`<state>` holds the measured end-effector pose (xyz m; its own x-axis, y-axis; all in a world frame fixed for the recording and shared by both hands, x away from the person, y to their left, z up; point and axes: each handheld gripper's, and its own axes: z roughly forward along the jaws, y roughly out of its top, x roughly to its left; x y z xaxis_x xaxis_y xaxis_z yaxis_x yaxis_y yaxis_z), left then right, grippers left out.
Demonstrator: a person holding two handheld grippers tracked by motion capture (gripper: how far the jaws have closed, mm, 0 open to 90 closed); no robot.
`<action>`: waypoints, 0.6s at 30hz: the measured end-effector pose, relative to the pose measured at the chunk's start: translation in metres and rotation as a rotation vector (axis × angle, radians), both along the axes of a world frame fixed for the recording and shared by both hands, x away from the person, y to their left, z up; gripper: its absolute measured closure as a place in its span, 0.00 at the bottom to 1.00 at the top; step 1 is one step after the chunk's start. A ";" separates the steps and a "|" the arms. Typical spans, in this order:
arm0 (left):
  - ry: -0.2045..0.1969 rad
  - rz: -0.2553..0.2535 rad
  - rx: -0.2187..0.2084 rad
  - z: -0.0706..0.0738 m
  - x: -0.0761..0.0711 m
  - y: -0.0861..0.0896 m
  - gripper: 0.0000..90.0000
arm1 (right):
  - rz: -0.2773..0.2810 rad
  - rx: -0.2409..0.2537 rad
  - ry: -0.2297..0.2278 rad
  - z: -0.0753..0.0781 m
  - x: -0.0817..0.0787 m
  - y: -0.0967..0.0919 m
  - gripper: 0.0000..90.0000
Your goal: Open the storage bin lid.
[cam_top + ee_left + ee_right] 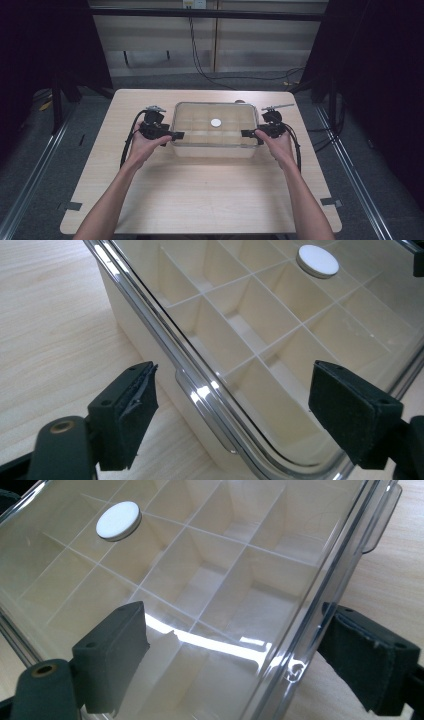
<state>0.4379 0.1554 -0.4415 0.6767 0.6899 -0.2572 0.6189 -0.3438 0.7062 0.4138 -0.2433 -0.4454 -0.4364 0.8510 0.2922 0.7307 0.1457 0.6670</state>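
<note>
Wooden table: lidded divider box, white disc atop lid.

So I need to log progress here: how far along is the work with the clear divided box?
Looks done: the divided box rests on the table with its clear lid on and a white disc on top. In hand: the left gripper and right gripper sit at opposite ends, jaws open astride the lid's edges, not pressing. Left: whatever follows, likely gripping or drawing away; I can't tell which.
</note>
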 end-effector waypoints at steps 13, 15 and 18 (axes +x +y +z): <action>0.031 -0.021 -0.003 -0.005 0.012 -0.009 0.17 | -0.005 0.004 0.022 -0.002 0.006 0.005 0.09; 0.037 -0.020 -0.020 -0.006 0.013 -0.011 0.17 | -0.005 0.004 0.022 -0.002 0.007 0.005 0.09; 0.068 -0.029 -0.031 -0.010 0.013 -0.014 0.10 | -0.002 0.009 0.030 -0.003 0.009 0.004 0.09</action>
<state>0.4512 0.1415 -0.4517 0.6769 0.6611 -0.3236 0.6555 -0.3413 0.6737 0.4223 -0.2392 -0.4484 -0.4259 0.8490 0.3126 0.7505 0.1386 0.6461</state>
